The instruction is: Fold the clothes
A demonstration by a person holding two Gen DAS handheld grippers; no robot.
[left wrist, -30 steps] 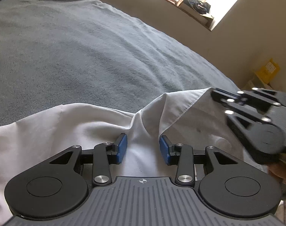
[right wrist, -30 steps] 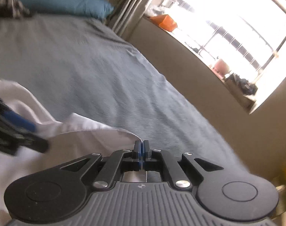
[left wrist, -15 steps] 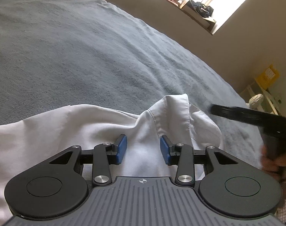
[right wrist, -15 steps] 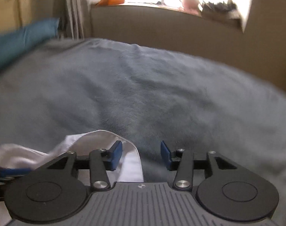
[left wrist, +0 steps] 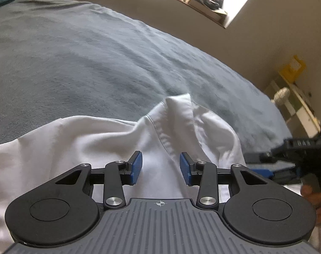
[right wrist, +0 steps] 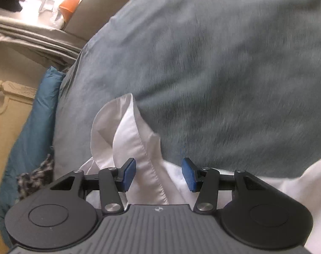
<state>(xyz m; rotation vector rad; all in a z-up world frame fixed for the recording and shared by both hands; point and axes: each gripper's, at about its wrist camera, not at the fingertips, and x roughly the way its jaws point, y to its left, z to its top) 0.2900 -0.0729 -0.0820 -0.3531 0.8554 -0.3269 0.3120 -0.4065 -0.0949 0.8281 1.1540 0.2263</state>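
A white shirt [left wrist: 75, 148] lies crumpled on the grey blanket [left wrist: 97, 53], its collar edge [left wrist: 181, 110] sticking up. My left gripper [left wrist: 160, 167] hovers open just above the cloth, with nothing pinched between its blue pads. In the left wrist view my right gripper [left wrist: 255, 163] is low at the right edge, held by a hand [left wrist: 315, 194]. In the right wrist view the right gripper [right wrist: 158, 173] stands open and rolled sideways. A folded white band of the shirt [right wrist: 126, 131] runs between its jaws near the left pad, and the pads do not press on it.
The blanket [right wrist: 224, 63] covers the bed all around the shirt. A teal pillow [right wrist: 33, 127], a patterned cloth [right wrist: 35, 175] and a cream headboard [right wrist: 10, 97] lie at one end. A window sill with clutter [left wrist: 202, 0] and a shelf [left wrist: 296, 97] stand beyond the bed.
The right gripper opened and let go of the shirt edge, rolled over and swung off to the right. The raised edge dropped onto the bed. The left gripper stayed put.
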